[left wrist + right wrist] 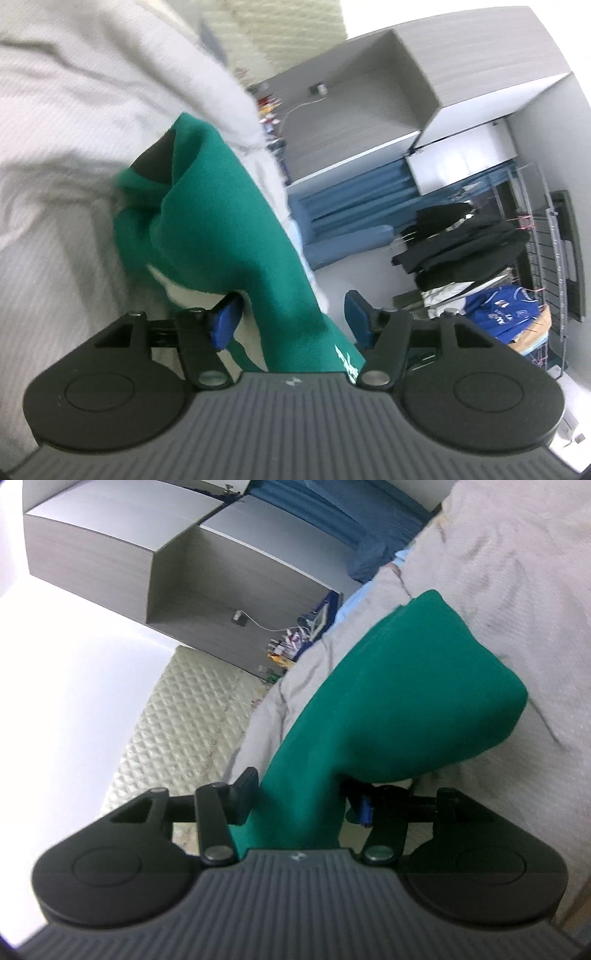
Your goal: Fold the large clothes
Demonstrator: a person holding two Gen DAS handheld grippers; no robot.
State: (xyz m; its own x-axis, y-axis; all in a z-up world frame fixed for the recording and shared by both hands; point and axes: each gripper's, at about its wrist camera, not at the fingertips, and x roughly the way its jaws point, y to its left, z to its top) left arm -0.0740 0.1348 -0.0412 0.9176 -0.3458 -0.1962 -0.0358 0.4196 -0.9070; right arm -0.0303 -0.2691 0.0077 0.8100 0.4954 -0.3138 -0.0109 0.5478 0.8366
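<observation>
Both grippers, left gripper (293, 317) and right gripper (301, 794), stood spread around the green garment (221, 221), which lay on the grey bedspread (66, 129), pads not pressing it

no lettering can be read. the green garment (229, 221) carries white print near its lower edge, too blurred to make out; the blue jersey (506, 306) on the drying rack (554, 236) shows small white marks, likewise unreadable.

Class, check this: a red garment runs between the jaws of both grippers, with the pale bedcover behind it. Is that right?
Not quite: the garment is green, not red, as both wrist views show. The rest holds: it runs between the jaws of the left gripper and the right gripper, with the pale bedcover behind.
</observation>
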